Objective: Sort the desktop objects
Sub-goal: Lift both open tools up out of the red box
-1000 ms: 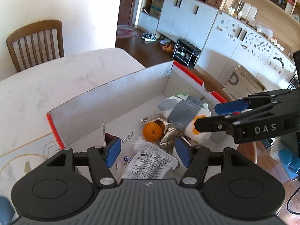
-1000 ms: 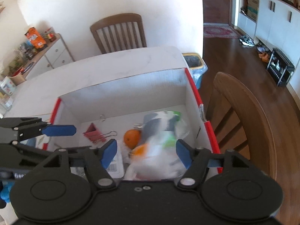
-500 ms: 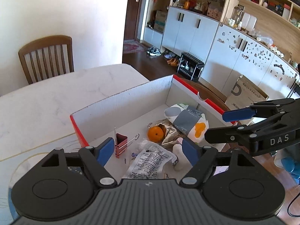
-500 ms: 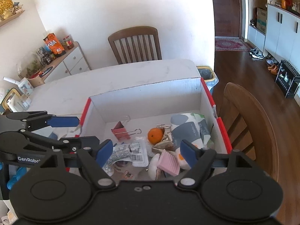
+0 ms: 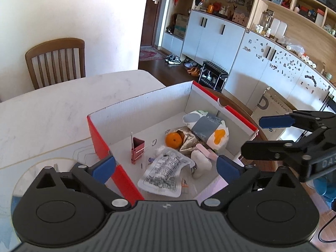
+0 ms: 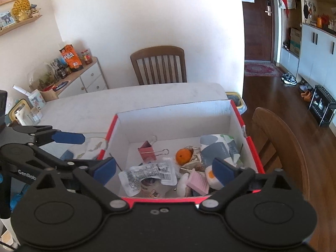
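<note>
A red-and-white cardboard box [image 5: 142, 109] [image 6: 174, 117] sits on the table. It holds an orange [image 5: 173, 139] [image 6: 184, 155], a pink binder clip [image 5: 137, 149] [image 6: 148, 151], a clear printed packet [image 5: 166, 172] [image 6: 147, 175], a grey-and-white snack bag [image 5: 206, 126] [image 6: 218, 149] and a pink comb [image 6: 198, 181]. My left gripper [image 5: 166, 168] [image 6: 79, 149] hovers over the box's near left corner. Its jaws are opening, with nothing between them. My right gripper [image 6: 163, 169] [image 5: 260, 135] hangs at the near rim, jaws also opening and empty.
The box stands at the right end of a white marble table [image 6: 126, 100], with a pale placemat [image 5: 52, 155] to its left. A wooden chair [image 6: 159, 65] is at the far side and another chair [image 6: 279, 147] is close on the right. A sideboard [image 6: 84, 79] lines the left wall.
Both grippers have pulled back and up from the box while their jaws spread wide. The packet and the snack bag that were between the jaws now lie in the box.
</note>
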Motion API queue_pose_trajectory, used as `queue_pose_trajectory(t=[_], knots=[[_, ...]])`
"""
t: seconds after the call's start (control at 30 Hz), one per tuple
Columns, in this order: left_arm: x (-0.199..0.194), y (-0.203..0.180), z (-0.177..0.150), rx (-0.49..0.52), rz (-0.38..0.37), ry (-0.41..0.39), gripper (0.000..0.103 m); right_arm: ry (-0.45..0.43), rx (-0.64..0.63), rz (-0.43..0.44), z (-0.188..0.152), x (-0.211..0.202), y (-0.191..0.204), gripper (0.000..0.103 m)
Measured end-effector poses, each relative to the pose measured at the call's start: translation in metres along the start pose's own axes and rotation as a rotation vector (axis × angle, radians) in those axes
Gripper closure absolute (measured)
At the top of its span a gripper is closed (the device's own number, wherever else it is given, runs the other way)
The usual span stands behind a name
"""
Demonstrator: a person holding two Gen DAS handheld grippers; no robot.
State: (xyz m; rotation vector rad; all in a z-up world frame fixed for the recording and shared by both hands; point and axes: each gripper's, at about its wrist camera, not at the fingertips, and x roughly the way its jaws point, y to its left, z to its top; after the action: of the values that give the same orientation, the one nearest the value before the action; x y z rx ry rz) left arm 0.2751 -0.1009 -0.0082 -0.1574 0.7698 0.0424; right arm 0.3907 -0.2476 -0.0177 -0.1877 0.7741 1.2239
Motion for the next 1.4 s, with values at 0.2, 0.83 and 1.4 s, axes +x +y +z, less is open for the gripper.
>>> queue_pose_trajectory(t=[0.2, 0.83, 1.4], knots=[[-0.010, 0.002, -0.011, -0.026, 0.013, -0.002, 0.000, -0.039, -0.018, 0.011, -0.010, -0.015, 0.010, 0.001], [-0.062, -0.015, -0.023, 0.025, 0.077, -0.150, 0.000, -0.166, -0.074, -0.027, -0.028, -0.054, 0.037, 0.001], [-0.068, -0.020, -0.026, 0.066, 0.067, -0.159, 0.000, -0.200, -0.072, -0.033, -0.038, -0.059, 0.044, 0.001]])
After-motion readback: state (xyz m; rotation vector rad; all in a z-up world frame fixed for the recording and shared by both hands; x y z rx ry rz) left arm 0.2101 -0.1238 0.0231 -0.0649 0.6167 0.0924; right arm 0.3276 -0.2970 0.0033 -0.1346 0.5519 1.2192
